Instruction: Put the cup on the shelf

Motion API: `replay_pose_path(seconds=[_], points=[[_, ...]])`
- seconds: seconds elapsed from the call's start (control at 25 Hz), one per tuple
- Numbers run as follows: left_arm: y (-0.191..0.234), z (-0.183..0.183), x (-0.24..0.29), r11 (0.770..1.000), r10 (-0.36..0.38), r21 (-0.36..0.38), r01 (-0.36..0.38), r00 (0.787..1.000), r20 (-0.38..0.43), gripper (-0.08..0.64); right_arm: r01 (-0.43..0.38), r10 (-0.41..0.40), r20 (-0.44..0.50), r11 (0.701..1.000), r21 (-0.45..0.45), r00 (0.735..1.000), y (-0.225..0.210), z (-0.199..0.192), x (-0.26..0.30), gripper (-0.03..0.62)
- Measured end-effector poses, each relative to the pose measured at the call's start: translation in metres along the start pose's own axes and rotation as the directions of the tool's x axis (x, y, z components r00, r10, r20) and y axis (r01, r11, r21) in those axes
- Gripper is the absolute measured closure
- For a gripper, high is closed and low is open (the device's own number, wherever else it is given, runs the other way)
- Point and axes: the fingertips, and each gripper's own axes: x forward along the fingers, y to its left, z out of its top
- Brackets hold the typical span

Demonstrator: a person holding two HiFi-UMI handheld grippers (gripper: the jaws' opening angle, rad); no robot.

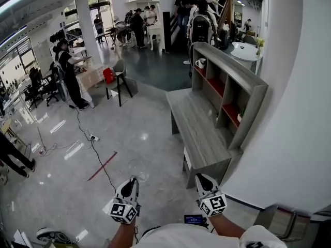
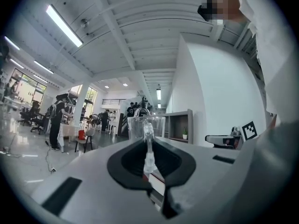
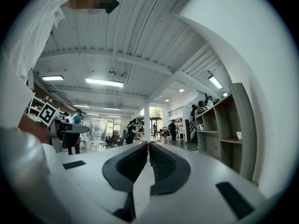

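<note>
A clear plastic cup [image 2: 145, 127] stands upright with its near wall pinched between the jaws of my left gripper [image 2: 148, 146]. In the head view the cup [image 1: 137, 169] shows only faintly above the left gripper [image 1: 133, 180], low over the floor. My right gripper [image 1: 199, 177] is held beside it, shut with nothing in it; its ribbed pads meet in the right gripper view [image 3: 148, 148]. The grey wooden shelf [image 1: 228, 80] with red-lined compartments and a low bench top stands well ahead on the right, against the white wall. It also shows at the right of the right gripper view [image 3: 225, 125].
A white mug [image 1: 200, 63] sits in the shelf's far compartment and a small plant [image 1: 242, 112] in a nearer one. A black cable [image 1: 95, 154] and a red tape line [image 1: 102, 166] cross the floor. A chair [image 1: 118, 84], tables and several people stand farther off.
</note>
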Motion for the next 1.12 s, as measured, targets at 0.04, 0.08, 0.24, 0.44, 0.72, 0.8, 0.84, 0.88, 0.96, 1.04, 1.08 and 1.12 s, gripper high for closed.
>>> replay_pose_path(seconds=[0.04,0.08,0.24,0.44,0.72,0.8,0.84,0.88,0.96,1.04,1.08,1.12], points=[[-0.001,-0.001,0.001,1.000,0.006,0.002,-0.006,1.000,0.002,0.534,0.000,0.000,0.002,1.000,-0.002,1.000,-0.004,-0.001,0.000,0.552],[-0.002,-0.002,0.002,1.000,0.013,0.002,-0.013,1.000,0.004,0.532,0.001,-0.001,0.003,1.000,-0.004,1.000,-0.007,-0.003,0.000,0.552],[0.000,-0.004,0.007,0.999,0.033,-0.002,-0.033,0.999,0.009,0.534,0.011,-0.011,0.012,1.000,0.008,1.000,-0.019,-0.006,0.005,0.552],[0.008,-0.007,0.016,0.998,0.054,-0.013,-0.054,0.998,0.027,0.534,0.016,-0.017,0.020,1.000,0.024,1.000,-0.032,-0.014,0.017,0.552],[0.031,-0.010,0.038,0.996,0.081,-0.029,-0.080,0.996,0.027,0.534,0.019,-0.020,0.021,0.999,0.027,1.000,-0.048,-0.018,0.045,0.552],[0.040,-0.011,0.049,0.996,0.079,-0.029,-0.078,0.996,0.028,0.532,0.023,-0.024,0.023,0.999,0.026,0.999,-0.053,-0.019,0.058,0.552],[0.044,-0.012,0.057,0.997,0.077,-0.029,-0.076,0.997,0.029,0.534,0.024,-0.025,0.023,0.999,0.026,0.999,-0.057,-0.020,0.067,0.552],[0.049,-0.012,0.067,0.997,0.075,-0.029,-0.074,0.997,0.029,0.534,0.024,-0.025,0.023,0.999,0.027,0.999,-0.061,-0.021,0.076,0.552],[0.060,-0.012,0.085,0.997,0.072,-0.030,-0.071,0.997,0.030,0.534,0.023,-0.023,0.022,0.999,0.028,0.999,-0.067,-0.023,0.097,0.552],[0.075,-0.009,0.103,0.997,0.069,-0.032,-0.068,0.997,0.031,0.534,0.025,-0.025,0.026,0.999,0.027,0.999,-0.073,-0.021,0.119,0.552],[0.082,-0.007,0.112,0.997,0.067,-0.031,-0.066,0.997,0.032,0.534,0.026,-0.027,0.029,0.999,0.025,0.999,-0.076,-0.019,0.131,0.552],[0.091,-0.005,0.122,0.998,0.065,-0.028,-0.064,0.997,0.032,0.534,0.028,-0.029,0.030,0.999,0.024,0.999,-0.079,-0.018,0.144,0.552]])
